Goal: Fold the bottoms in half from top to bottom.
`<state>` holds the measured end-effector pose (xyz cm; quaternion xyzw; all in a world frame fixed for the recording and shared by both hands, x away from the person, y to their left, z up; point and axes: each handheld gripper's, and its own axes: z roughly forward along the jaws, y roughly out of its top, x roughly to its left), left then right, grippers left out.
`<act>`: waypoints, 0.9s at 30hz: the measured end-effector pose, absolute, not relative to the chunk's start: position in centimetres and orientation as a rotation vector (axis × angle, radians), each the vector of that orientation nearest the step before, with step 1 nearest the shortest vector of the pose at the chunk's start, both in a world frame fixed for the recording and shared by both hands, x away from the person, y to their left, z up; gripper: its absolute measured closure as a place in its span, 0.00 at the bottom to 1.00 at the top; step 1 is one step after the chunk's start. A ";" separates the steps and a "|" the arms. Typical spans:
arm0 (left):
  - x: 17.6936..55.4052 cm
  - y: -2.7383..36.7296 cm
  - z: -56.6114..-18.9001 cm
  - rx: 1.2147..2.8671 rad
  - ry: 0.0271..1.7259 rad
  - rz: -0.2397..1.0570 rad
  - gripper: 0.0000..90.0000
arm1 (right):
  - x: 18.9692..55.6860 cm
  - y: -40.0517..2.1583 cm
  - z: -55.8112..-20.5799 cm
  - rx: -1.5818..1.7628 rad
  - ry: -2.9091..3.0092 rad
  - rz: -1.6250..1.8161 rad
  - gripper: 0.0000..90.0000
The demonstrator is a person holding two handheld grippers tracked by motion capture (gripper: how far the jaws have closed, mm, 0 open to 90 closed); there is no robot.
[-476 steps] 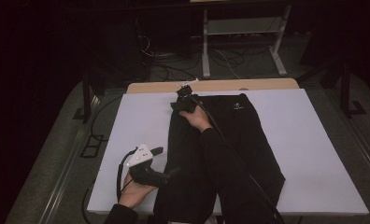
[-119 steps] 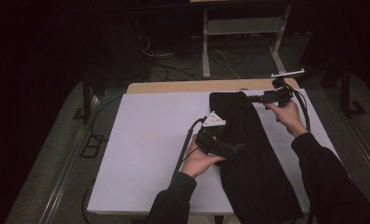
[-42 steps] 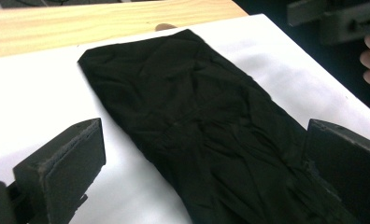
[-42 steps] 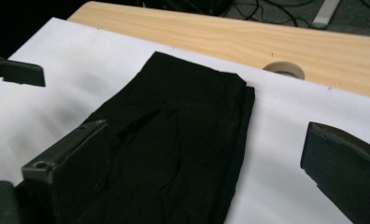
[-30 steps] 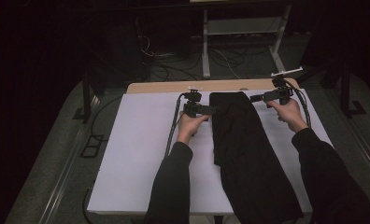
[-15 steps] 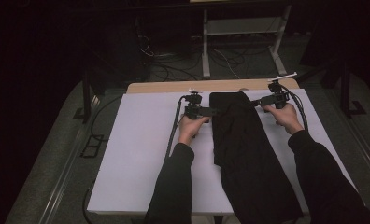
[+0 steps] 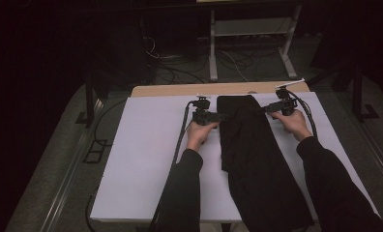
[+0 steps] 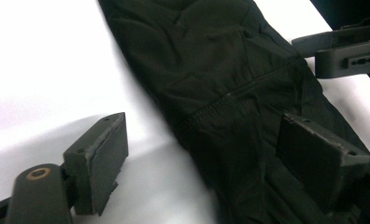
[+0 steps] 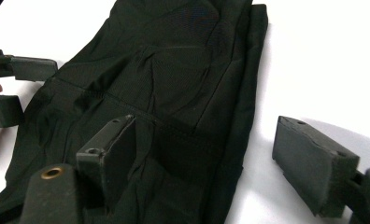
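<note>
White tabletop (image 7: 146, 159) bears black trousers (image 7: 257, 164); waistband corners are straddled by left gripper (image 7: 217, 116) and right gripper (image 7: 269, 108), jaws just closing, not yet pinched, so firm closure is judged next.

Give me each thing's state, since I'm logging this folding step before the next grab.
Black garment: folded into a long strip, flat on the table, near end past the edge.
Left gripper: open, fingers just been closing, astride the garment's edge.
Right gripper: open, just been closing, astride the opposite edge.
White table: bare beside the garment.
</note>
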<state>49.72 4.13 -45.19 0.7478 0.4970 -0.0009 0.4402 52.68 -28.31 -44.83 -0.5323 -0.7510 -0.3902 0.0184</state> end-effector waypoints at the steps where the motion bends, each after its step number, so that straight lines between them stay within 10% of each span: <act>1: 49.7 4.1 -45.2 1.851 1.229 -0.003 0.22 | 52.7 -28.3 -44.8 -1.651 -2.331 -1.213 0.27; 11: 49.9 3.8 -45.8 1.819 1.220 -0.038 0.39 | 52.9 -27.2 -45.3 -1.651 -2.344 -1.228 0.32; 27: 50.3 3.8 -46.6 1.770 1.328 -0.067 0.88 | 53.0 -26.4 -45.3 -1.711 -2.392 -1.185 0.71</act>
